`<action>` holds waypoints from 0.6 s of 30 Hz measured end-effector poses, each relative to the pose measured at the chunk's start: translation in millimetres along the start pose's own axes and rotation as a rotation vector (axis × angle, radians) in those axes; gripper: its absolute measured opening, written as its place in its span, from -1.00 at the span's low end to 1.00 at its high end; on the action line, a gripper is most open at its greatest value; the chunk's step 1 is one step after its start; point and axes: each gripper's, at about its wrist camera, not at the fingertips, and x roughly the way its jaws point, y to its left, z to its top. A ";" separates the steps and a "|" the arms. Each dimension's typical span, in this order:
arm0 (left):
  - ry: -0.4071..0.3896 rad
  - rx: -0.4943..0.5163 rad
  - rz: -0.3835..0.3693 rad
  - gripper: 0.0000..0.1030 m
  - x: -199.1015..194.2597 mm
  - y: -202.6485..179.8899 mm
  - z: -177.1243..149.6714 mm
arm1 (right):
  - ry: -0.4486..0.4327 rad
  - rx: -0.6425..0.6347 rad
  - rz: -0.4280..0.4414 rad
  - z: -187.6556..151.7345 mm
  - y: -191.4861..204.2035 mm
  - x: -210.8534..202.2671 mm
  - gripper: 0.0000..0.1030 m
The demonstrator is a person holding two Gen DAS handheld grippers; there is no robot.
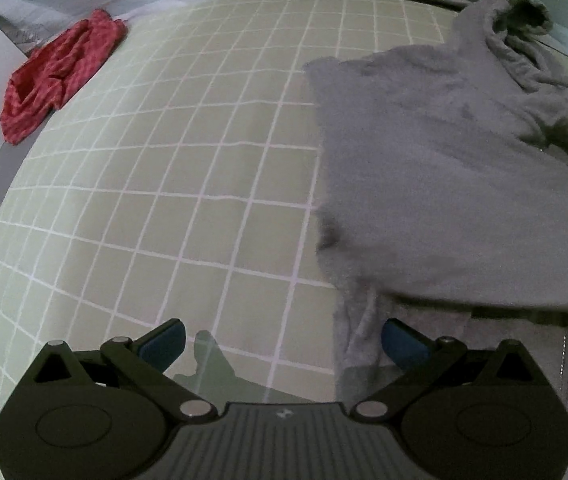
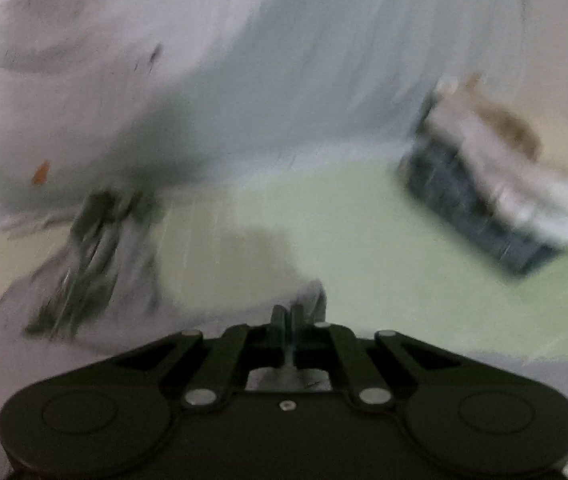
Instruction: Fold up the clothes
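A grey hoodie (image 1: 444, 168) lies on the green grid mat (image 1: 188, 168) at the right of the left wrist view, its hood (image 1: 520, 28) bunched at the far right. One part of it is lifted and blurred at the lower right. My left gripper (image 1: 282, 340) is open and empty just above the mat, its right finger beside the hoodie's near edge. My right gripper (image 2: 288, 314) is shut on a fold of the grey hoodie (image 2: 310, 294). The right wrist view is strongly blurred.
A red patterned garment (image 1: 60, 76) lies crumpled at the mat's far left edge. White wrinkled sheeting (image 2: 164, 60) hangs behind the mat. A dark basket (image 2: 492, 204) holding pale cloth stands at the right of the right wrist view.
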 end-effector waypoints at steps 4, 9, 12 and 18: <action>0.001 -0.030 -0.005 1.00 2.3 2.8 1.2 | -0.044 0.052 -0.146 13.9 -37.9 4.2 -0.95; -0.013 -0.030 0.031 1.00 2.2 2.4 7.1 | 0.014 0.097 -0.204 1.3 -68.0 11.0 -0.95; -0.023 -0.075 0.043 1.00 1.3 11.3 9.1 | 0.014 0.073 -0.226 -1.5 -69.9 7.8 -0.95; 0.006 -0.138 0.015 1.00 6.3 24.7 6.9 | 0.099 0.153 -0.238 -27.2 -90.6 10.1 -0.95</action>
